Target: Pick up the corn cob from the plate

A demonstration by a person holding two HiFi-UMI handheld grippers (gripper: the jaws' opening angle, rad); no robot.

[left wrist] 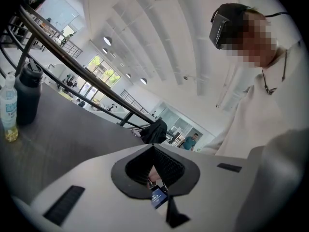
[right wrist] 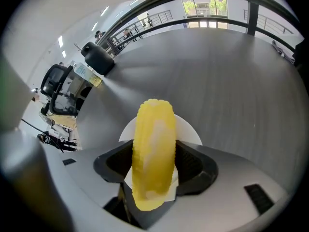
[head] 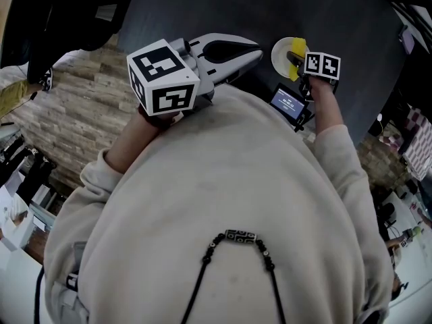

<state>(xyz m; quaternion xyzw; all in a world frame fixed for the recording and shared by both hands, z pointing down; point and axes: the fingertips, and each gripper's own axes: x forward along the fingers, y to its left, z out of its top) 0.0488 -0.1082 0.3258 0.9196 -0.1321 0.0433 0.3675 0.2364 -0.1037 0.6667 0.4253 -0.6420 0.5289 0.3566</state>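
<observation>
Dark table (head: pixel 202 5) fills the upper frame in the head view. One white plate (right wrist: pixel 190 129) is half hidden behind the right gripper (right wrist: pixel 154 162). One corn cob (right wrist: pixel 153 149) lies lengthwise between its jaws over the plate, centre frame. The pads seem to press both sides, though the contact edges are hard to read. Left gripper (left wrist: pixel 153 148): jaws together, nothing held. Two grippers in all.

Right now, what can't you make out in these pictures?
Head view: the right gripper covers most of the plate.
Right gripper view: the corn hides the plate's middle and its own underside.
Left gripper view: the clear bottle label is too small to read.
Head view: the person's body hides the near table; the screen text is too small.
</observation>
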